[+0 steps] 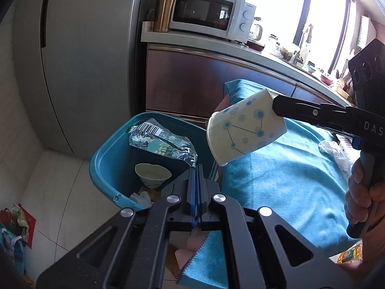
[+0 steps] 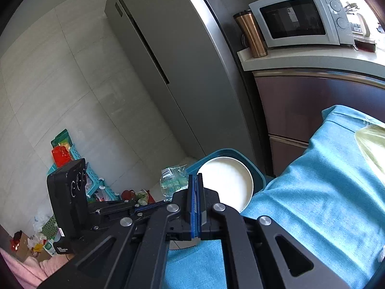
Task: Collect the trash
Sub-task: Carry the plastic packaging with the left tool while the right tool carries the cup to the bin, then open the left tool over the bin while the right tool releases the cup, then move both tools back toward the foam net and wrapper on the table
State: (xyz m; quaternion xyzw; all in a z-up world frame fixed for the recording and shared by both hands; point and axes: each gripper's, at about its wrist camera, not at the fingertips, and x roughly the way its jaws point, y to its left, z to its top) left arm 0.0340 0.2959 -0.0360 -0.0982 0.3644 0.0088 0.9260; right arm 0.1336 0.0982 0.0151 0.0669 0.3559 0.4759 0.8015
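Note:
A white paper cup (image 1: 245, 130) with blue dots is pinched at its rim by my right gripper (image 1: 276, 107), tilted, above the table's left edge beside the teal trash bin (image 1: 103, 168). In the right wrist view the cup (image 2: 226, 183) shows its white inside, right in front of the shut fingers (image 2: 196, 192). The bin holds a crushed plastic bottle (image 1: 163, 142), a crumpled paper cup (image 1: 152, 174) and tissue. My left gripper (image 1: 197, 187) is shut and empty, near the bin's right rim. A crumpled white tissue (image 1: 336, 151) lies on the blue cloth.
The table is covered by a blue cloth (image 1: 276, 180). A grey fridge (image 1: 84, 60) stands behind the bin. A counter with a microwave (image 1: 209, 14) and a copper tumbler (image 1: 164, 9) is behind the table. Bags and a teal rack (image 2: 79, 159) clutter the floor.

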